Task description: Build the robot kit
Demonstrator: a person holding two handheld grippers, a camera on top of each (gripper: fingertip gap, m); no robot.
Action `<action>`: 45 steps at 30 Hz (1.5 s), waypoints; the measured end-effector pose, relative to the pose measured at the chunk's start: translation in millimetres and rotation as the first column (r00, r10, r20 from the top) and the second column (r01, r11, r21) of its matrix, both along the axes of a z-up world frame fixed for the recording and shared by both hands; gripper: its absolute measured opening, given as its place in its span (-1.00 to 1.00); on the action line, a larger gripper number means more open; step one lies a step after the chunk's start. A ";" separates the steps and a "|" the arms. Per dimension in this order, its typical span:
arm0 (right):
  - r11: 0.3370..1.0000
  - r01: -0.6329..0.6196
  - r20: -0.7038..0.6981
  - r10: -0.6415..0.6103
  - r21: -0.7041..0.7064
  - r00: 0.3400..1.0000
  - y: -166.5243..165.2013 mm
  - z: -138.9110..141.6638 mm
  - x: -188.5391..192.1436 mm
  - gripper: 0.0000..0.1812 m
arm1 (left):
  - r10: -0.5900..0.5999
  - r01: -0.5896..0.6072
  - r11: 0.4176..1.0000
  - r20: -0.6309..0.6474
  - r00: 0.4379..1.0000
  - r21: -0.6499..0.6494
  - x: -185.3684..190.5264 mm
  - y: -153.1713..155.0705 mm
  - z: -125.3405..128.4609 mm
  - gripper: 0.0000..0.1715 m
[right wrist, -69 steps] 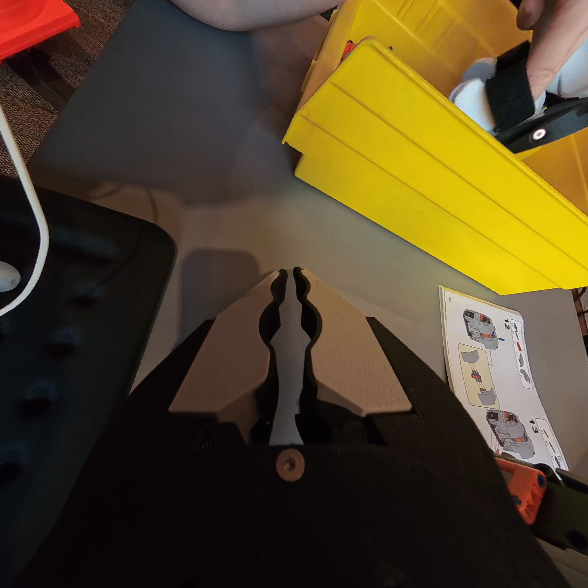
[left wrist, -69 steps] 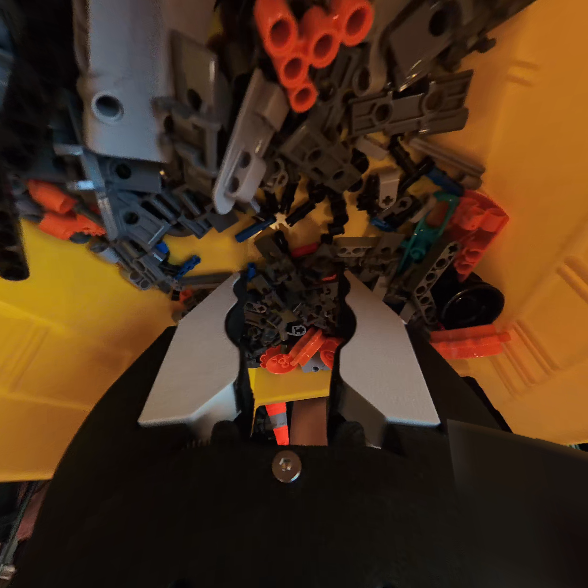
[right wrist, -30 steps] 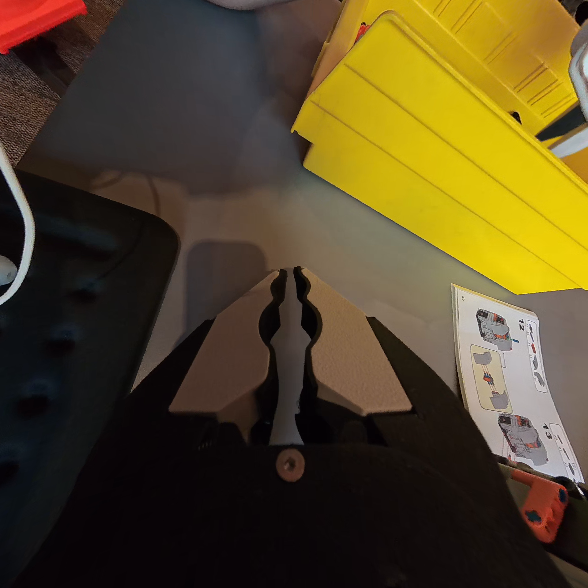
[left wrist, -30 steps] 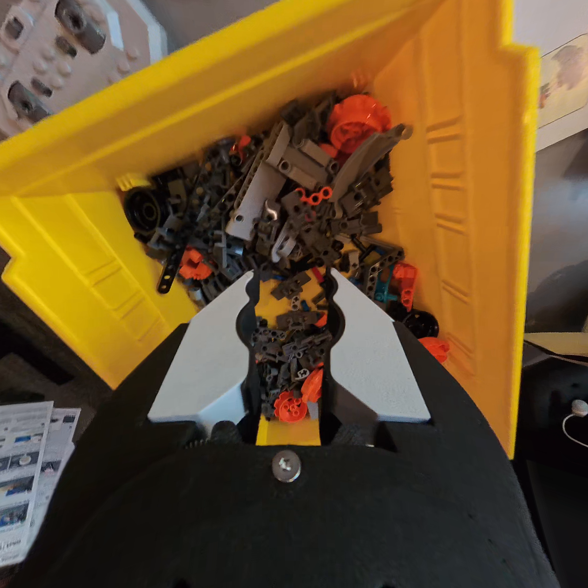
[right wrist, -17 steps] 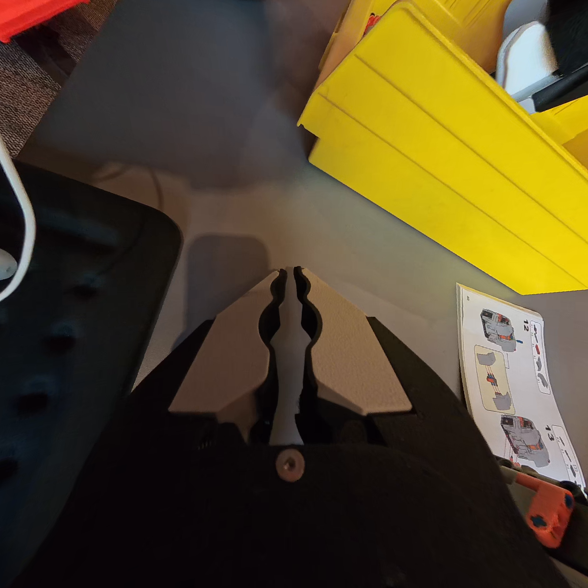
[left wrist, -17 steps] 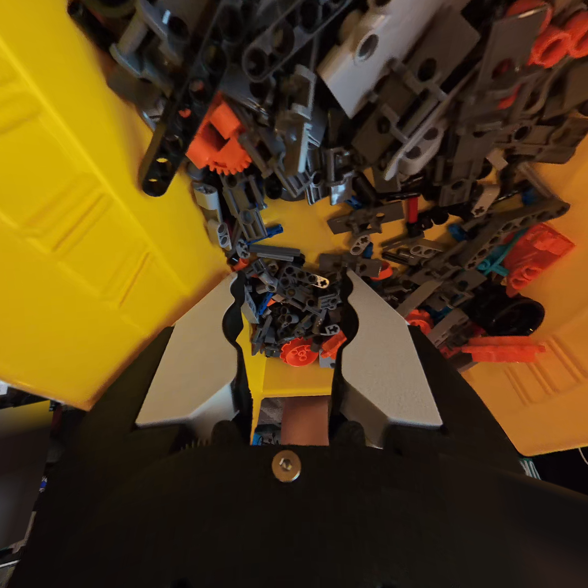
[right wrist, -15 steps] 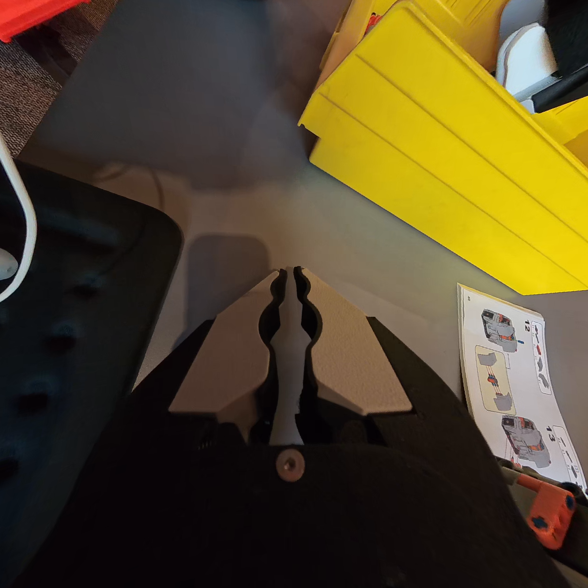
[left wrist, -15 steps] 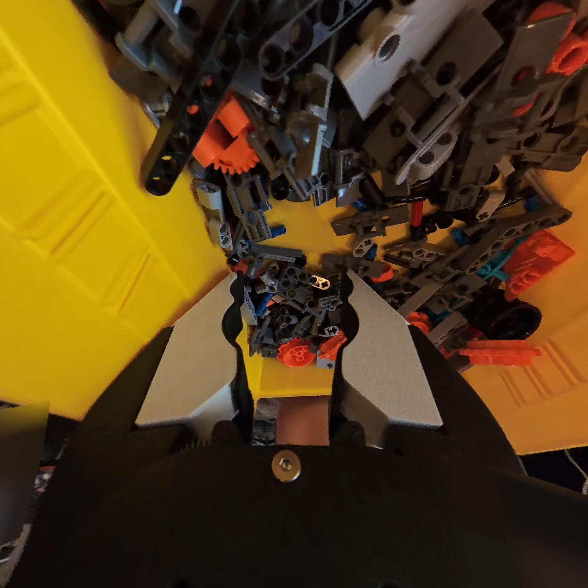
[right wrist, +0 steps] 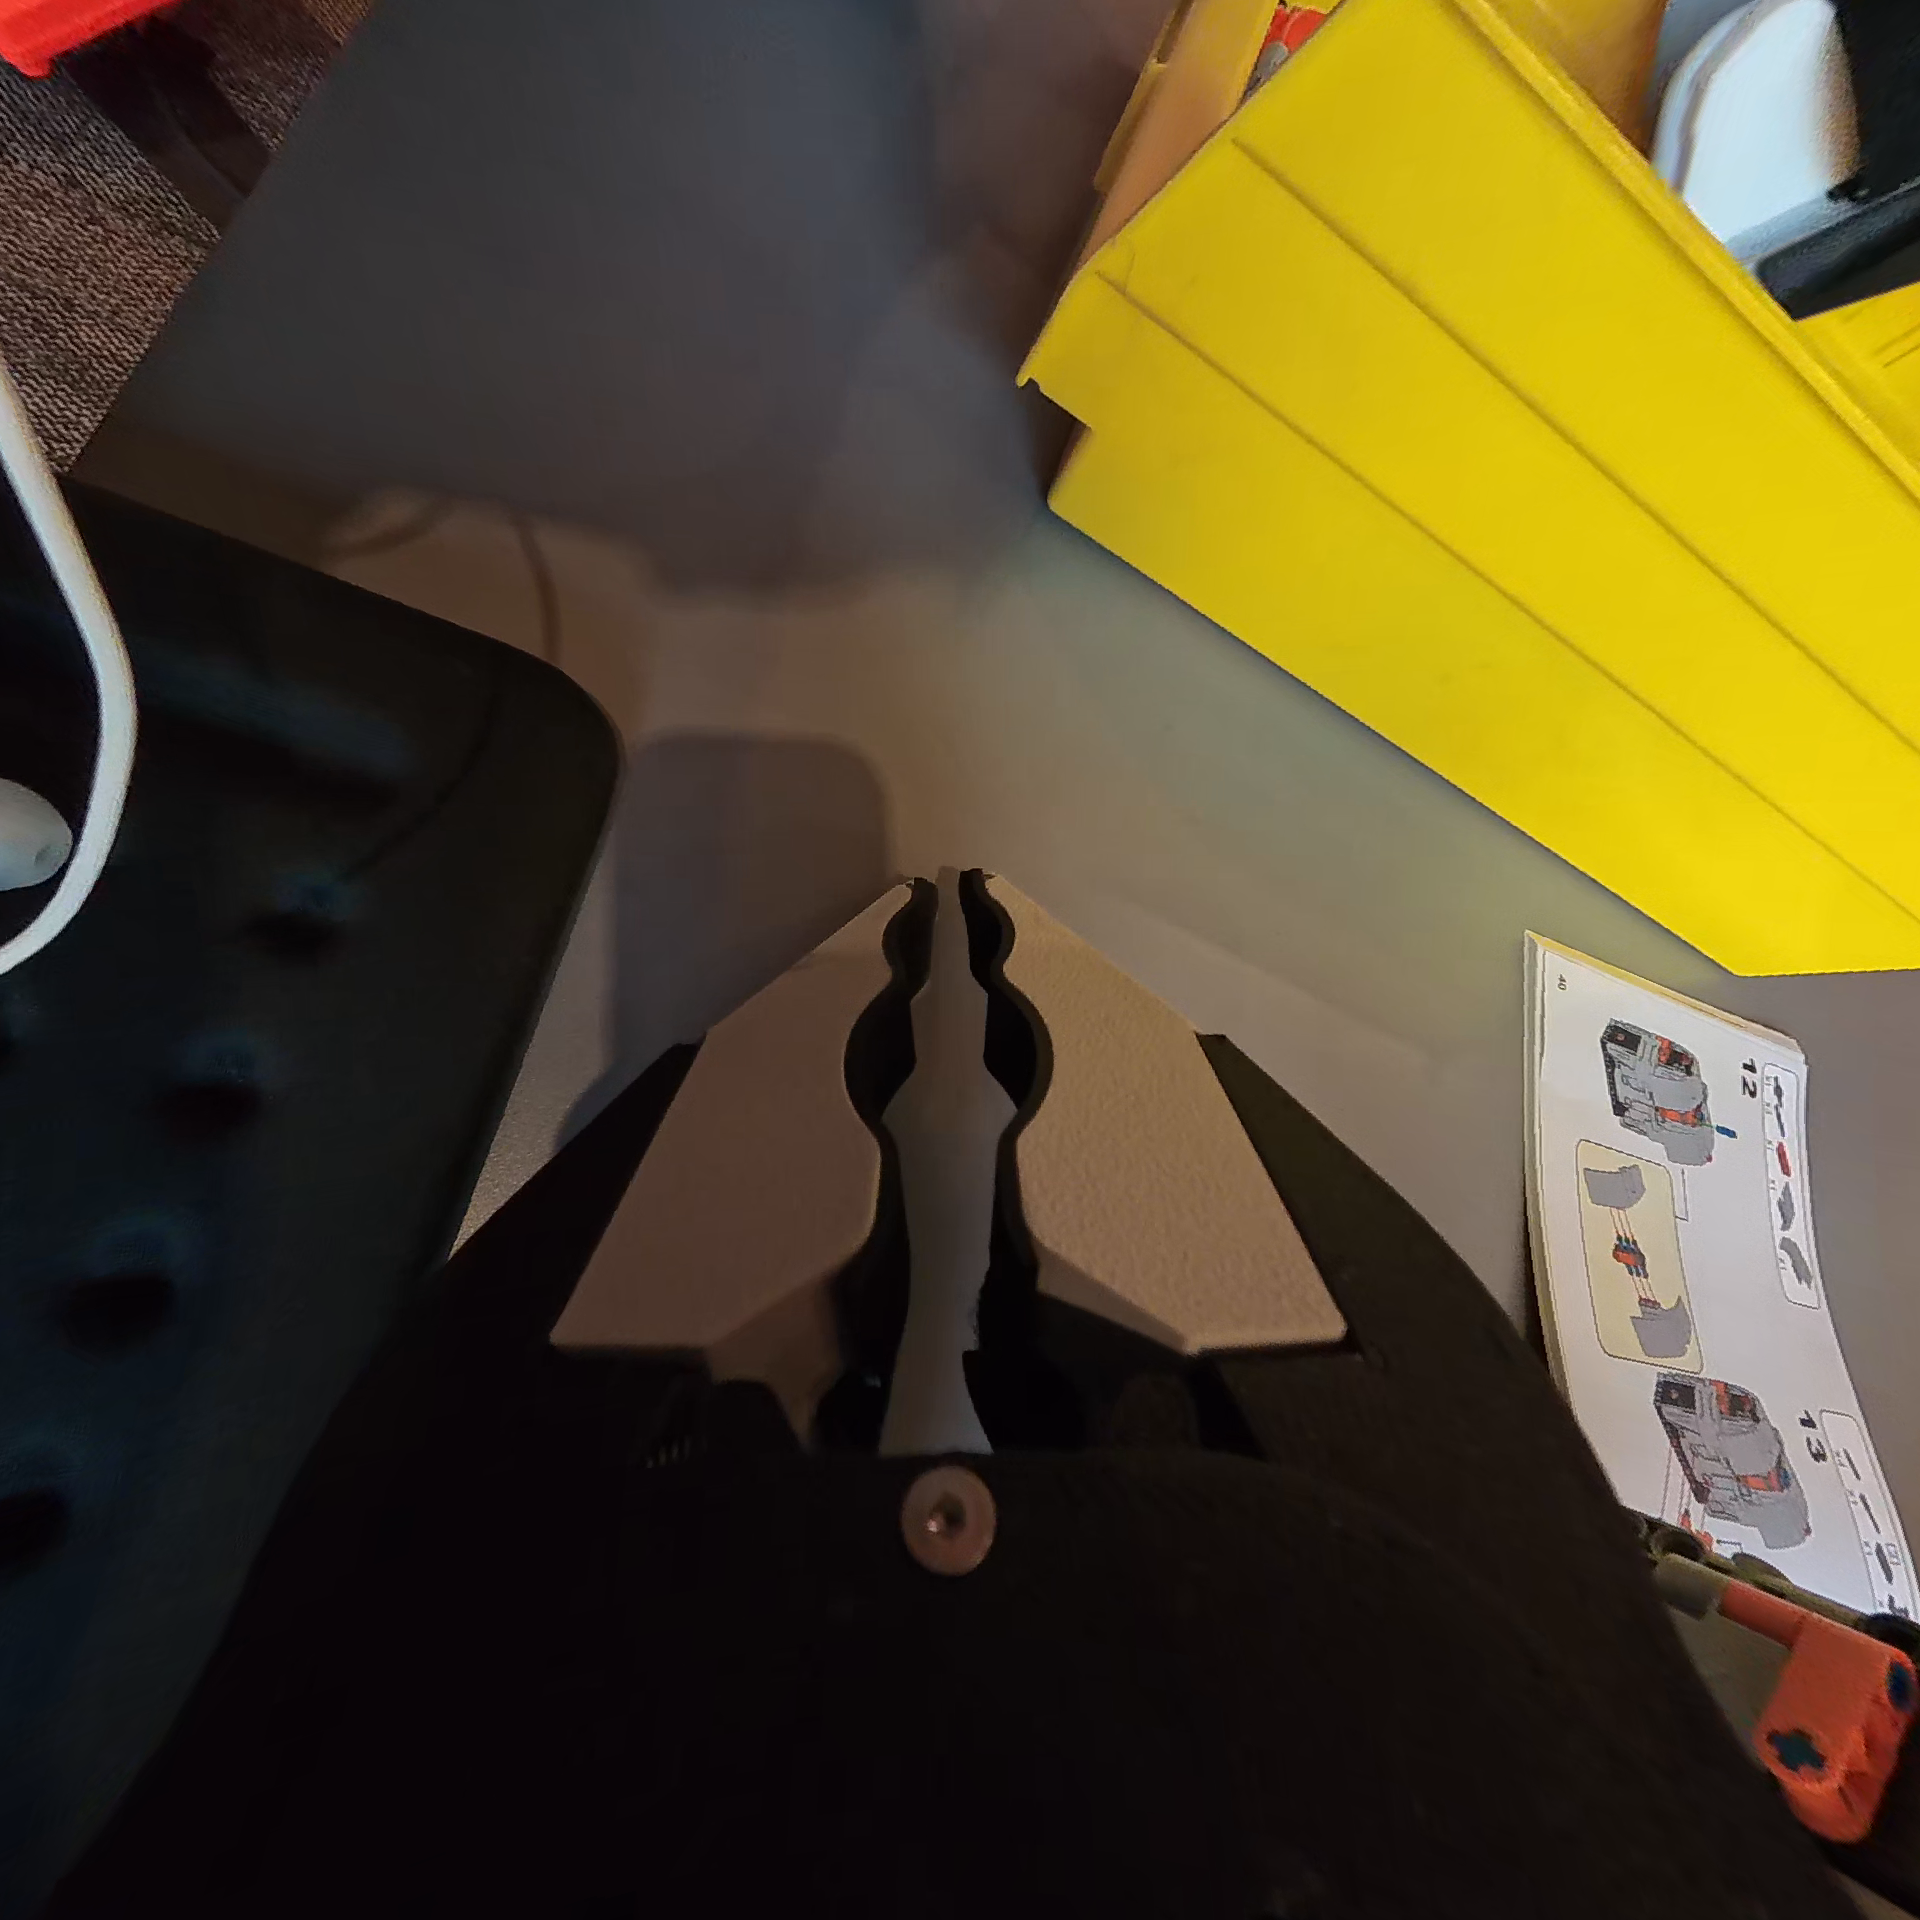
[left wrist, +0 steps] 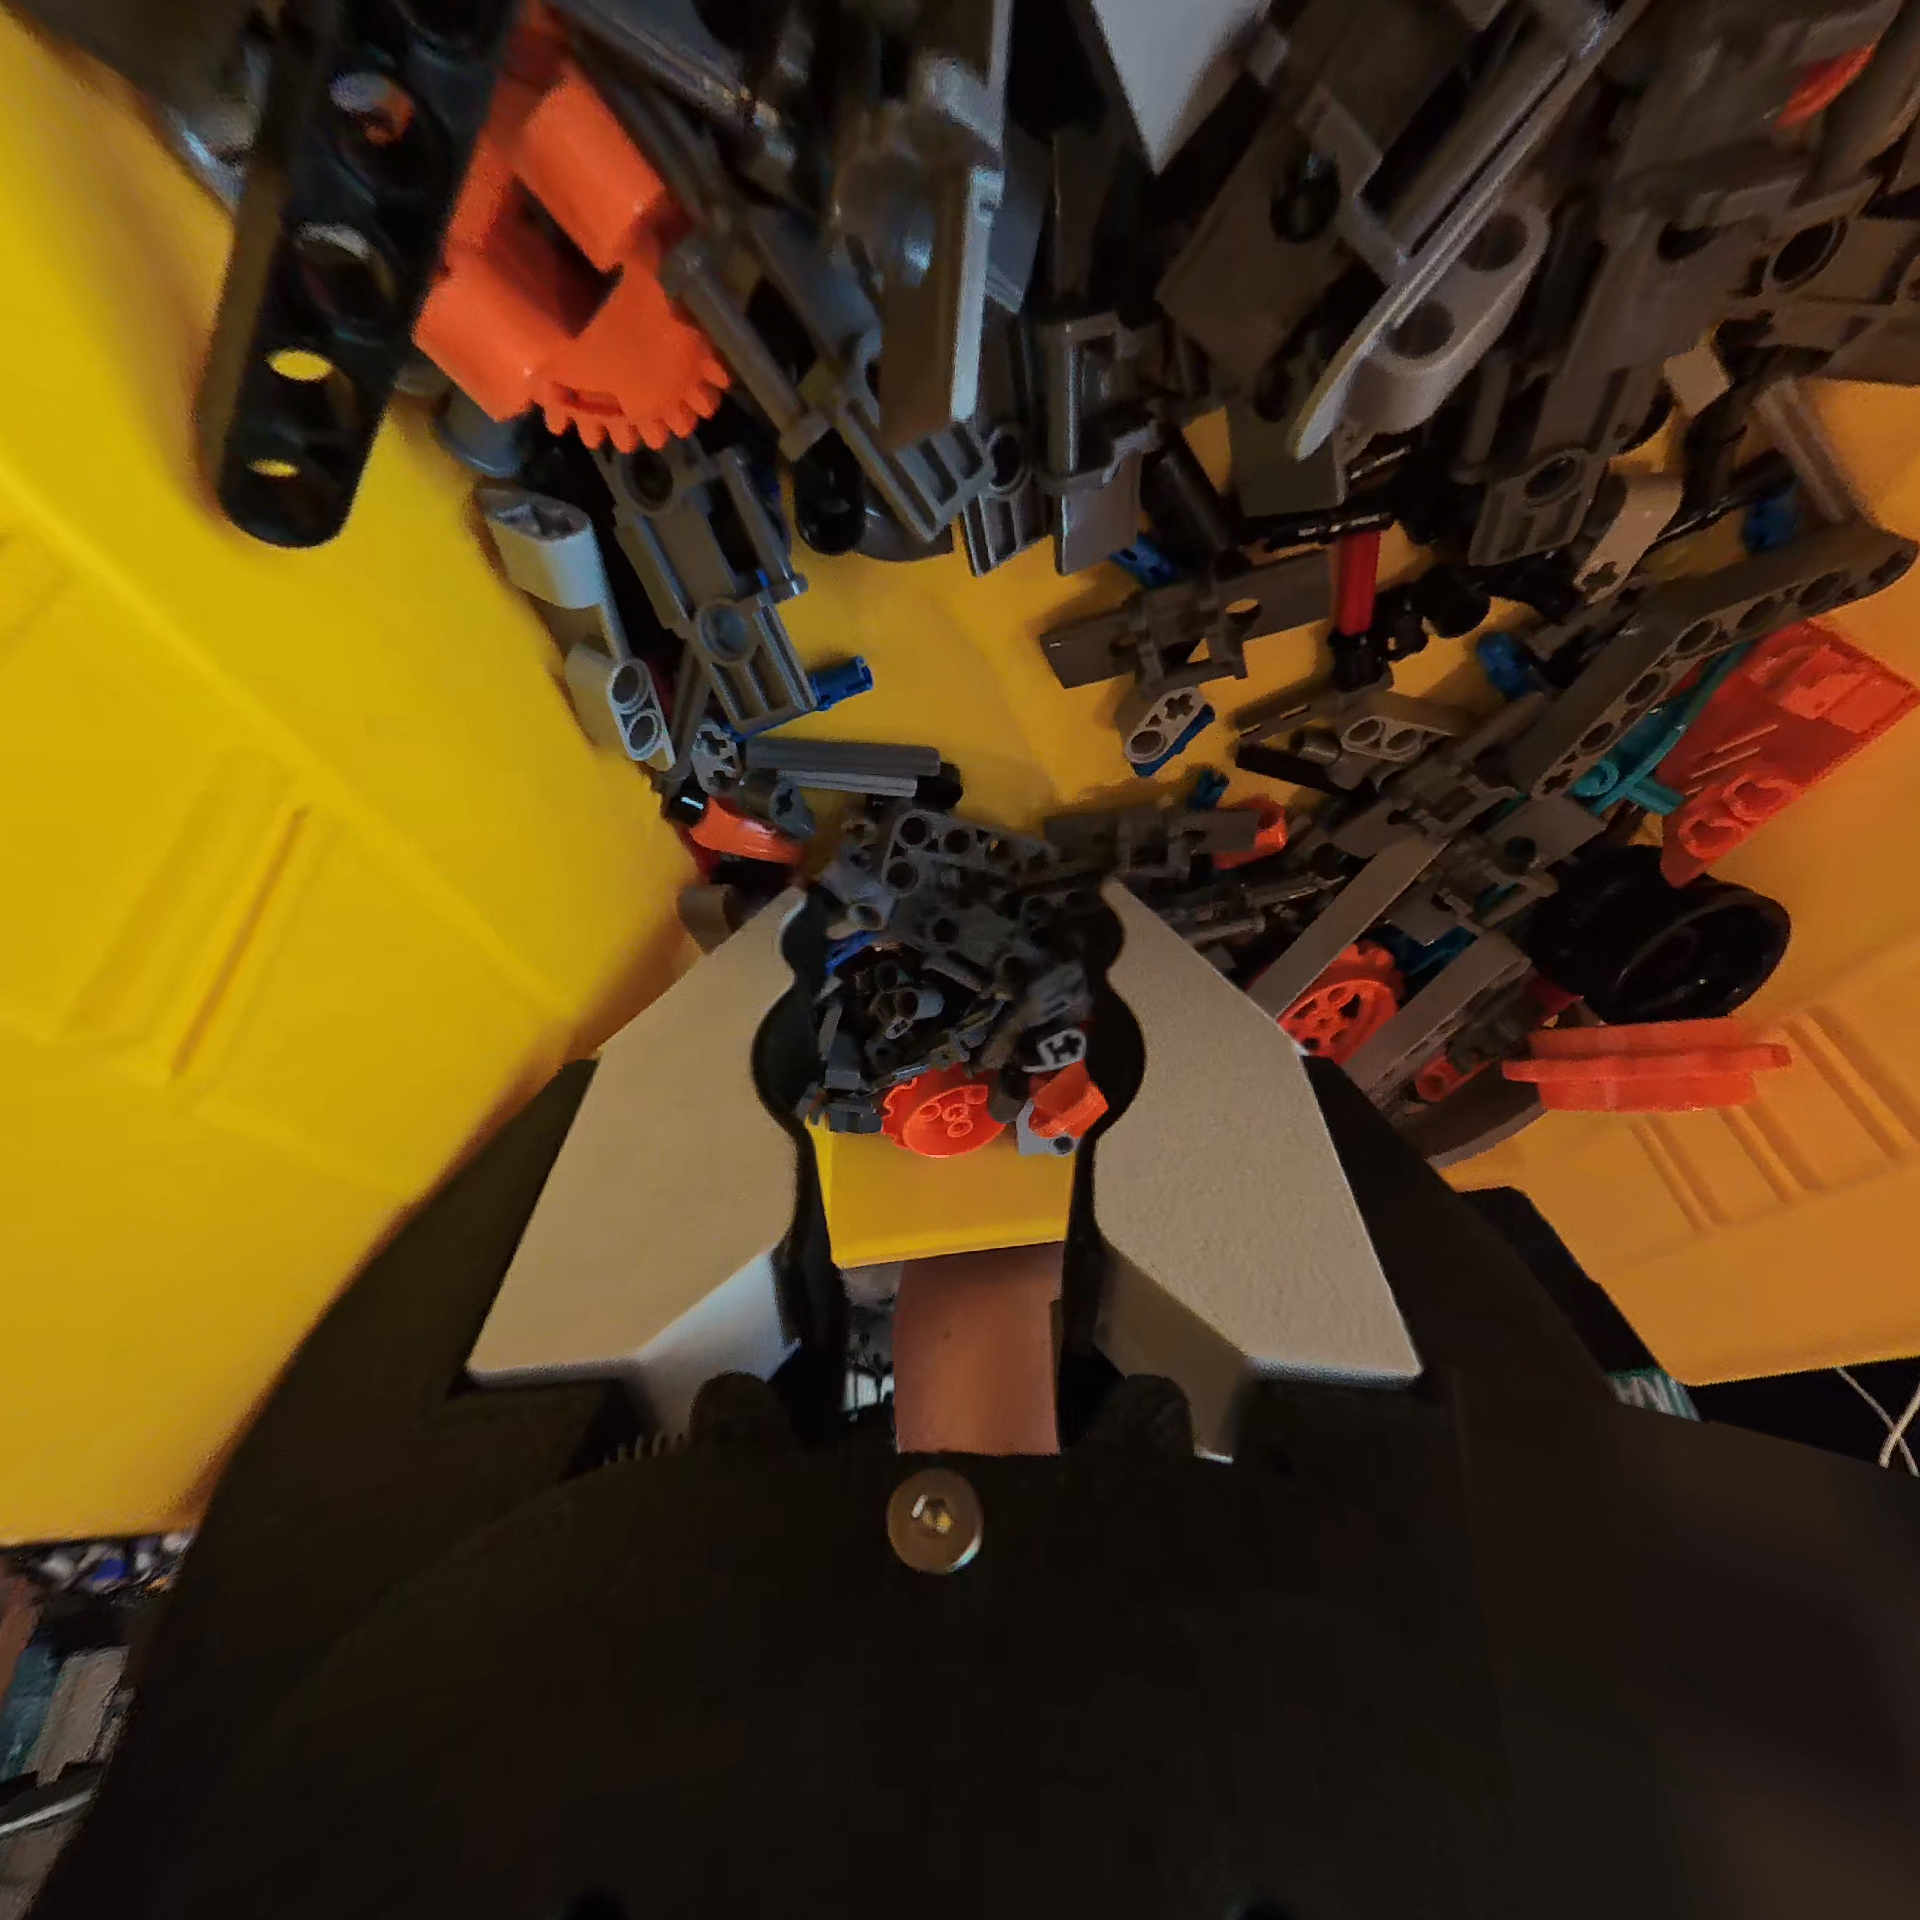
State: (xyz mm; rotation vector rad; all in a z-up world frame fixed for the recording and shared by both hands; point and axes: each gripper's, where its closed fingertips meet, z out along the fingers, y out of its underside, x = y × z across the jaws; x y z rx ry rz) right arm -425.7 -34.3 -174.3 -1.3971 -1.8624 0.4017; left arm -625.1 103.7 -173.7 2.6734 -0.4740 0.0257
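Left gripper (left wrist: 951, 904) is reaching down into a yellow bin (left wrist: 312, 831), its fingers spread apart and grasping nothing. The fingertips are sitting at the edge of a heap of small dark grey building pieces (left wrist: 935, 935), some of them showing in the gap between the fingers. An orange round piece (left wrist: 940, 1112) is lying between the fingers, nearer the gripper's base. An orange gear piece (left wrist: 561, 291) and a black beam with holes (left wrist: 312, 312) are lying up and to the left. A black wheel (left wrist: 1662, 951) and flat orange pieces (left wrist: 1642, 1070) are lying to the right. Whether the fingertips are touching the heap cannot be told.

Right gripper (right wrist: 943, 878) is hovering over a grey tabletop (right wrist: 1143, 810), pointing forward, its fingers drawn nearly together with only a thin slit between them and nothing inside. A yellow bin (right wrist: 1455, 520) is standing ahead to the right, well apart from the fingertips. An instruction booklet (right wrist: 1683, 1247) is lying on the tabletop to the right. A black mat (right wrist: 260, 935) is lying to the left, with a white cable (right wrist: 94, 675) crossing it. An orange piece (right wrist: 1849, 1735) is showing at the lower right corner.
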 end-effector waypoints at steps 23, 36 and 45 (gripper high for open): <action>1.000 -0.002 -0.001 0.002 -0.005 1.000 -1.0 -0.2 0.1 -0.95 | -0.091 0.056 0.930 0.082 0.992 0.363 34.6 68.4 25.7 -0.95; 1.000 -0.002 -0.002 0.002 -0.009 1.000 -1.0 -0.1 0.0 -0.95 | 0.019 -0.014 0.980 -0.023 1.000 0.198 4.2 35.1 13.2 -0.41; 1.000 -0.003 -0.005 0.003 -0.014 1.000 -1.4 -0.2 -0.3 -0.95 | 0.021 -0.019 0.990 -0.012 1.000 0.139 6.3 37.3 -1.8 -0.39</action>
